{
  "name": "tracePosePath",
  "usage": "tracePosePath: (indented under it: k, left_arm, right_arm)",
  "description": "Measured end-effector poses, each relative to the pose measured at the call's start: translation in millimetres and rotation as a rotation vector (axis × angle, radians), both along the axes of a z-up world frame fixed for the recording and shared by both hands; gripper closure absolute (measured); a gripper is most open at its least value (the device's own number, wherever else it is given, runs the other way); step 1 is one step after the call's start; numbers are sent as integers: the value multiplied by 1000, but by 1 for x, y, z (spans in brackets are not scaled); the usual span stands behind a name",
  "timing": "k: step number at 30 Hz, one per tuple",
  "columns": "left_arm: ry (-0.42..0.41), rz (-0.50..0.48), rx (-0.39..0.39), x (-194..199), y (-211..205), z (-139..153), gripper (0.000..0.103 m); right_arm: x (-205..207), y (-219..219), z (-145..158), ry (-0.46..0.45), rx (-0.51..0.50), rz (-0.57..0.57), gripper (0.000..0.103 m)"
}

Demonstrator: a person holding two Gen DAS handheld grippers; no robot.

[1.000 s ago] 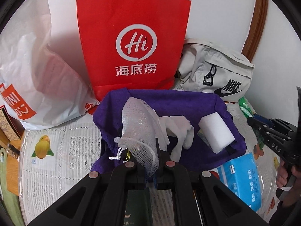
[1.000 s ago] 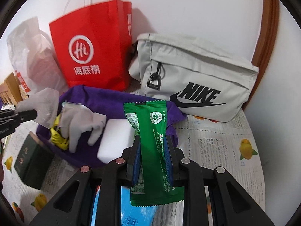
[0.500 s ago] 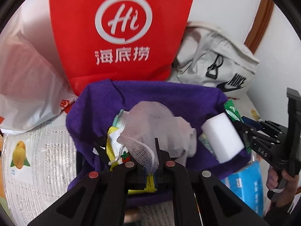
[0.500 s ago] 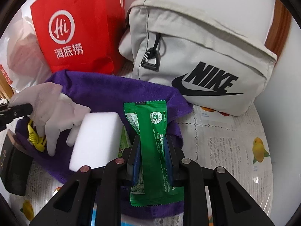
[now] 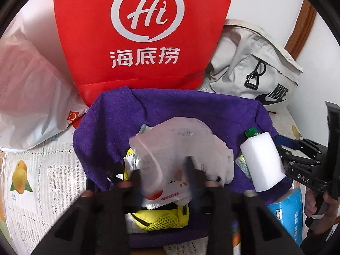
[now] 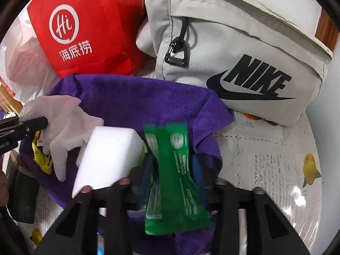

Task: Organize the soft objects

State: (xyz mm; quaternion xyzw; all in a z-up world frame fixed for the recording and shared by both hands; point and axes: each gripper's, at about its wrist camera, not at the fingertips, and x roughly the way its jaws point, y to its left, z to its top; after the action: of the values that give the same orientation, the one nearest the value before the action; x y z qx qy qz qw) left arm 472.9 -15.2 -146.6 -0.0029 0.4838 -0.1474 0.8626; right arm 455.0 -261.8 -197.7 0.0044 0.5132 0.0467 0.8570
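- Left wrist view: left hand-held gripper (image 5: pixel 163 176) just spreading, white mesh pouch (image 5: pixel 180 146) loose between jaws, over the purple towel (image 5: pixel 191 108).
- Right wrist view: right hand-held gripper (image 6: pixel 172 170) likewise parting, green packet (image 6: pixel 174 170) slipping onto same towel beside white sponge (image 6: pixel 106 159).
- Step, likely: release; next, withdraw clear.

Mesh pouch (image 5: pixel 180 140) (white) on purple towel (image 5: pixel 170 108)

Purple towel (image 5: pixel 191 110); red bag (image 5: pixel 140 34) with white logo at twelve o'clock; green packet (image 6: pixel 176 170); white sponge (image 6: pixel 108 161); beige bag (image 6: pixel 244 48), black lettering.
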Motion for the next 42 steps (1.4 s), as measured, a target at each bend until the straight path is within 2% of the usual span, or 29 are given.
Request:
tracePosePath:
  k: [1, 2, 3, 6, 10, 11, 20, 25, 28, 31, 36, 42]
  left_arm:
    - [0, 2, -1, 0, 0, 1, 44]
    - [-4, 7, 3, -1, 1, 3, 40]
    - [-8, 8, 10, -3, 1, 5, 40]
    - [-12, 11, 33, -7, 3, 12, 36]
    - [-20, 34, 55, -17, 7, 25, 28]
    - [-22, 41, 59, -21, 8, 30, 23]
    - [-56, 99, 87, -75, 27, 72, 7]
    - [-82, 123, 103, -125, 34, 92, 5]
    - [-94, 138, 81, -156, 39, 102, 0]
    - [-107, 152, 61, -187, 42, 110, 0]
    - [-93, 173, 81, -234, 40, 113, 0]
    - [-135, 192, 82, -289, 37, 127, 0]
  right_arm:
    - [-1, 0, 2, -7, 0, 2, 50]
    - [-3, 0, 5, -12, 2, 5, 48]
    - [-4, 0, 6, -15, 2, 9, 45]
    - [-10, 1, 14, -27, -8, 7, 45]
    - [-24, -3, 30, -41, -3, -13, 45]
    - [-28, -3, 35, -46, 1, -20, 45]
    - [-86, 3, 86, -113, 5, -58, 27]
    - [-129, 10, 111, -139, 11, -70, 25]
    - [-156, 14, 122, -158, 38, -76, 13]
    - [-190, 20, 134, -186, 72, -73, 7]
    - [-236, 38, 151, -224, -8, -40, 3]
    - [-287, 47, 167, -243, 11, -39, 3]
